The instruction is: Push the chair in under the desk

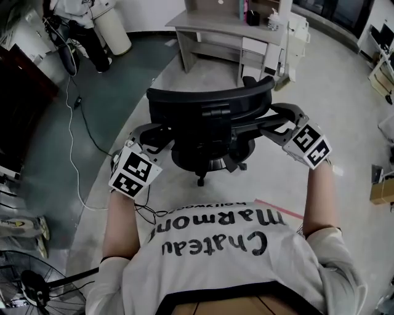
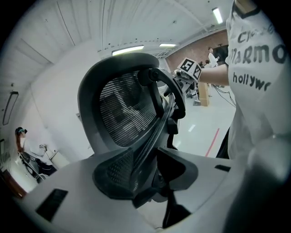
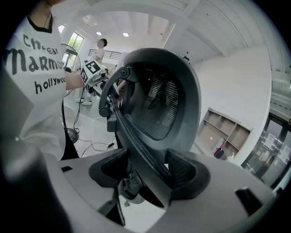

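The black office chair with a mesh back point(image 1: 209, 114) stands on the pale floor point(image 1: 320, 74) right in front of us, with its back turned to us. It is not under the light grey table point(image 1: 203, 24) yet. The table is farther off, well apart from the chair, and the seat faces it.

The left hand-held gripper point(image 1: 161, 140) is clenched on the left edge of the chair's back. In the left gripper view the dark rim runs between its two jaws. The right hand-held gripper point(image 1: 269, 123) grasps the right edge the same way, with the rim between its jaws.

A small dark cup point(image 1: 252, 18) stands on the table. To the left, a thin white cable point(image 1: 71, 147) lies across a darker patch of floor. A person point(image 1: 83, 24) stands far off on the left. A black fan point(image 1: 31, 286) is near us on the left, and a brown box point(image 1: 383, 189) sits at the right edge.
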Tool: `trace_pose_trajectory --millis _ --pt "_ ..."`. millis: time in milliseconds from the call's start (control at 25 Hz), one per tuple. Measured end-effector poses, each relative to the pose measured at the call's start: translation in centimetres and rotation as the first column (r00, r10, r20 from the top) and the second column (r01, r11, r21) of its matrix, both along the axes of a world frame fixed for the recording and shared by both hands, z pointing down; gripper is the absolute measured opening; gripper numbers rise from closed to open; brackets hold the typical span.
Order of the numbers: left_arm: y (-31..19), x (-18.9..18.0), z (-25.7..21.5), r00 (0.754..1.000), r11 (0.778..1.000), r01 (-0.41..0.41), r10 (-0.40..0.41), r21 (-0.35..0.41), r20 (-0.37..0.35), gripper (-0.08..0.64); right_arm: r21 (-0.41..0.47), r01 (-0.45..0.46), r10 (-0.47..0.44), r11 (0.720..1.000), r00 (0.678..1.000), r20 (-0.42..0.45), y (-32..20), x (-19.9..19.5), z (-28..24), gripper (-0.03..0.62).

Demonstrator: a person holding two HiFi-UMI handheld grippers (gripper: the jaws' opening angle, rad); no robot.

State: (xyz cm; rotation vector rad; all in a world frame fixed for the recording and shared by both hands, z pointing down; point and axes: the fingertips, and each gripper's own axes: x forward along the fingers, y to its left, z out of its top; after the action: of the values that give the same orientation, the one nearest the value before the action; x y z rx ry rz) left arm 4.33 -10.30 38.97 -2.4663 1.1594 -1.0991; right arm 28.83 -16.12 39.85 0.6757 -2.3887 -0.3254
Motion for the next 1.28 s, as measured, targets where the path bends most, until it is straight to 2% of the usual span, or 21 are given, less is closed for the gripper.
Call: trace_pose_trajectory --millis 280,440,680,800,920,960,1280 --pt "-2.1 -0.2 -0.7 0.997 0.997 0.059 -0.056 0.047 -0.052 0.183 0.0 -0.023 0.023 1.0 1.0 0.0 -1.9 -0.4 -0.4 0.275" --pt "-4.5 -0.4 -0.9 0.995 0.997 0.067 -0.064 0.04 -0.071 0.183 -0.003 -0.026 0.026 1.0 1.0 0.004 -4.4 -0.7 -0.6 0.276" --pt "-5.7 -0.4 -1.2 0.987 0.997 0.072 -0.066 0.039 -0.148 0.183 -0.003 -0.044 0.044 0.999 0.999 0.008 -5.6 -0.8 -0.6 0.279" --pt "-5.9 -0.6 -1.0 0.974 0.998 0.066 -0.065 0.0 -0.218 0.183 0.002 -0.05 0.05 0.999 0.999 0.014 -5.8 -0.9 -0.2 0.281" --pt "-6.2 -0.8 -1.1 0.941 0.997 0.054 -0.067 -0.047 -0.332 0.184 0.006 -0.055 0.055 0.998 0.998 0.017 -6.1 -0.9 0.2 0.284" --pt "-6.4 -0.8 -1.1 0.934 0.997 0.051 -0.068 -0.057 -0.35 0.184 0.003 -0.056 0.056 0.998 0.998 0.014 -6.1 -0.9 0.3 0.282" --pt "-10.0 -0.9 -0.5 0.968 0.997 -0.002 -0.016 -0.071 -0.249 0.178 -0.049 -0.087 0.086 0.995 0.996 -0.022 -9.7 -1.5 0.8 0.29"
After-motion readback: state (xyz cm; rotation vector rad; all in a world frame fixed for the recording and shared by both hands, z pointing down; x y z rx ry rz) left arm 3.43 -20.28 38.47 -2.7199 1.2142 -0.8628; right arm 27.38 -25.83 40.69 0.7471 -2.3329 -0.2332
